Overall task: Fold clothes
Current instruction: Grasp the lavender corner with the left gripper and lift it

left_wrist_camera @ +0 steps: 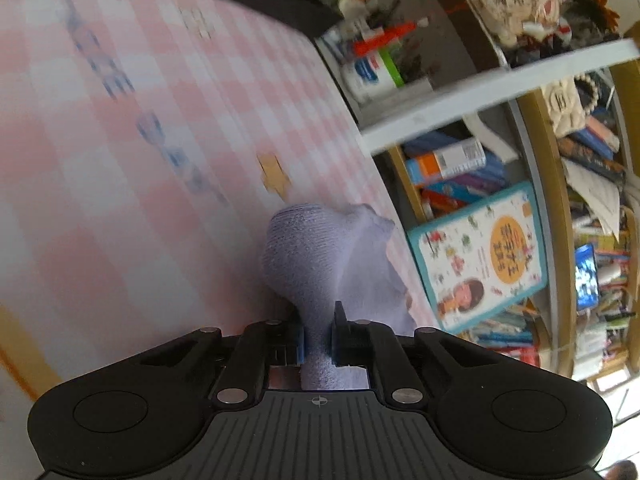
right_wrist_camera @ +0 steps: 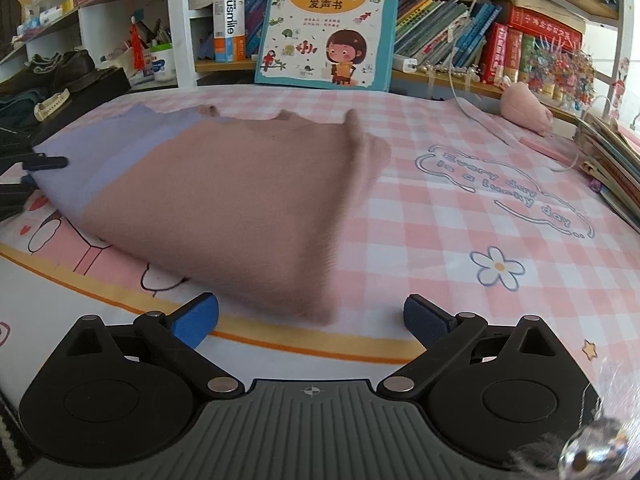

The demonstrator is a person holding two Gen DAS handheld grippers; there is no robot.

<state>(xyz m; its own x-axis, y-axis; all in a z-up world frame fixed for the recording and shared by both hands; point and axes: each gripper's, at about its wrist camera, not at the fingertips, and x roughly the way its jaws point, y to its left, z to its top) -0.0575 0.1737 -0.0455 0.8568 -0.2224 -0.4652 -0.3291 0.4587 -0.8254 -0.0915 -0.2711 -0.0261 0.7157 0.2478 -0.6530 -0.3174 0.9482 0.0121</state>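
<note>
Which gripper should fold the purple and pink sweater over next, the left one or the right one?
Probably the left. The left gripper is already shut on the sweater's purple fabric, so it can carry that part over. The right gripper is open and holds nothing, with the pink edge lying just ahead of it.

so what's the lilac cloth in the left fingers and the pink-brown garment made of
lilac cloth: seemingly a soft ribbed knit, matte; fine parallel ridges show where it bunches.
pink-brown garment: likely brushed or fleecy fabric, matte, with a fuzzy surface; blur leaves it open.

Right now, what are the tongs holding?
The left tongs pinch a bunched edge of the purple cloth. The right tongs hold nothing.
</note>
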